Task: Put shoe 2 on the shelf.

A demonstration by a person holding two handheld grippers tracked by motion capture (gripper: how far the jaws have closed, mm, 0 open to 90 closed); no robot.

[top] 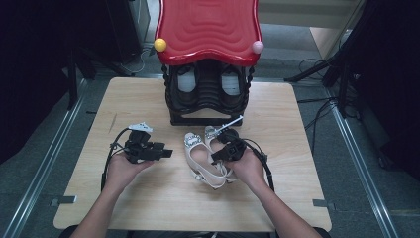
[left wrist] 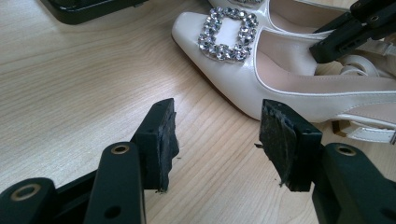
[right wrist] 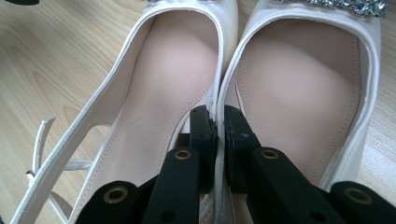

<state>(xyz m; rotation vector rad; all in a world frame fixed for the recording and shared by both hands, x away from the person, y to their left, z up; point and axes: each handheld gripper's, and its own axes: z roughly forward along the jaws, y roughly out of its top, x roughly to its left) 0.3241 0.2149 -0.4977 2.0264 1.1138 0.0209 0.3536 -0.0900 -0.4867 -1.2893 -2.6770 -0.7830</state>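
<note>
White shoes [right wrist: 205,70], inner walls pinched between jaws.

Right tongs [right wrist: 218,140] clamped on touching inner rims of left shoe [right wrist: 154,93] & right shoe [right wrist: 303,93], both on wood worktop [right wrist: 56,56].

The shoe rack [top: 208,94] stands at the far middle of the tabletop [top: 148,198]. Just in front of the shoe rack lie two shoes [top: 205,158] side by side, touching. Left of the shoes, apart, is the left tool [top: 166,152]; the right tool [top: 214,158] sits on the shoes.
</note>
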